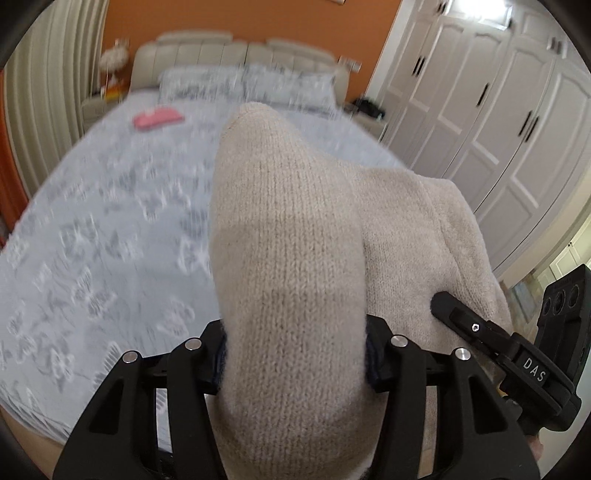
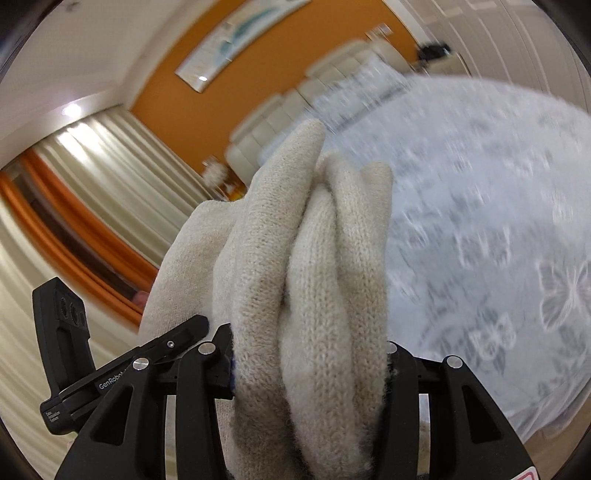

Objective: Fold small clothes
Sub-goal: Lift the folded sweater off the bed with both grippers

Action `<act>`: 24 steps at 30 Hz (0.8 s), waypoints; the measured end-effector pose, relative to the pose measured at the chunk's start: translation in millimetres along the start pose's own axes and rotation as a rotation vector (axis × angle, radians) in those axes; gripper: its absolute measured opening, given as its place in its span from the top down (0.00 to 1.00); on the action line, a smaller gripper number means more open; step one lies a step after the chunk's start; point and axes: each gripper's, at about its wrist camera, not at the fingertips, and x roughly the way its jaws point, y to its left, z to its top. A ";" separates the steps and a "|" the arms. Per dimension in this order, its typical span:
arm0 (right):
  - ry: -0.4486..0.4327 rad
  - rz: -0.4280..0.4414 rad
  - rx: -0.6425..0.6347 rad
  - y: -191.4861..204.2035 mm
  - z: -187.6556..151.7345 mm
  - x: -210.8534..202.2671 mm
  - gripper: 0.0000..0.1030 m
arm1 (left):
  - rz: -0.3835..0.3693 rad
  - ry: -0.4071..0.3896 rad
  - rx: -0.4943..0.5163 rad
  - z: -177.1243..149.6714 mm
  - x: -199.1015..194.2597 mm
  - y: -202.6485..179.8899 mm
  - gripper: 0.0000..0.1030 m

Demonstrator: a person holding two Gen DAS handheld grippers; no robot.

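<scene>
Beige knit fills the lower middle of both my views. In the left wrist view my left gripper [image 1: 295,354] is clamped on a thick bunch of the sweater [image 1: 291,229], the fabric bulging up between its jaws and hiding the pads. The wool rises to a rounded peak near the upper middle of the frame and spreads off to the right, where my right gripper [image 1: 448,304] comes in from the lower right edge with its black fingers lying against the cloth.

In the right wrist view the right gripper [image 2: 310,360] is likewise closed on the sweater [image 2: 314,258], here gathered into several upright folds that stand between the jaws and reach the middle of the frame. The left gripper [image 2: 199,326] shows at the lower left, touching the same garment. Both sets of jaws stand at a middling width, packed with wool.

Behind the sweater lies the bed [image 1: 92,221], covered in a pale blue-grey spread with a butterfly pattern, blurred. A pink item [image 1: 159,117] rests on it in the upper left of the left view, well apart from the sweater. Beyond are pillows [image 1: 247,83], a cream padded headboard [image 1: 236,51] and an orange wall [image 1: 258,16]. White wardrobe doors [image 1: 480,99] fill the upper right; curtains [image 2: 110,155] hang at the left of the right view.
</scene>
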 end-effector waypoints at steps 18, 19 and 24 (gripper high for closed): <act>-0.294 0.266 -0.383 210.5 69.5 -103.1 0.57 | -0.120 -0.490 0.084 82.5 -228.3 21.0 0.45; -0.296 0.278 -0.393 217.6 72.6 -102.1 0.57 | -0.123 -0.509 0.081 86.0 -236.6 25.7 0.45; -0.282 0.356 -0.417 251.5 91.6 -69.5 0.57 | -0.111 -0.598 0.053 103.2 -256.5 56.8 0.41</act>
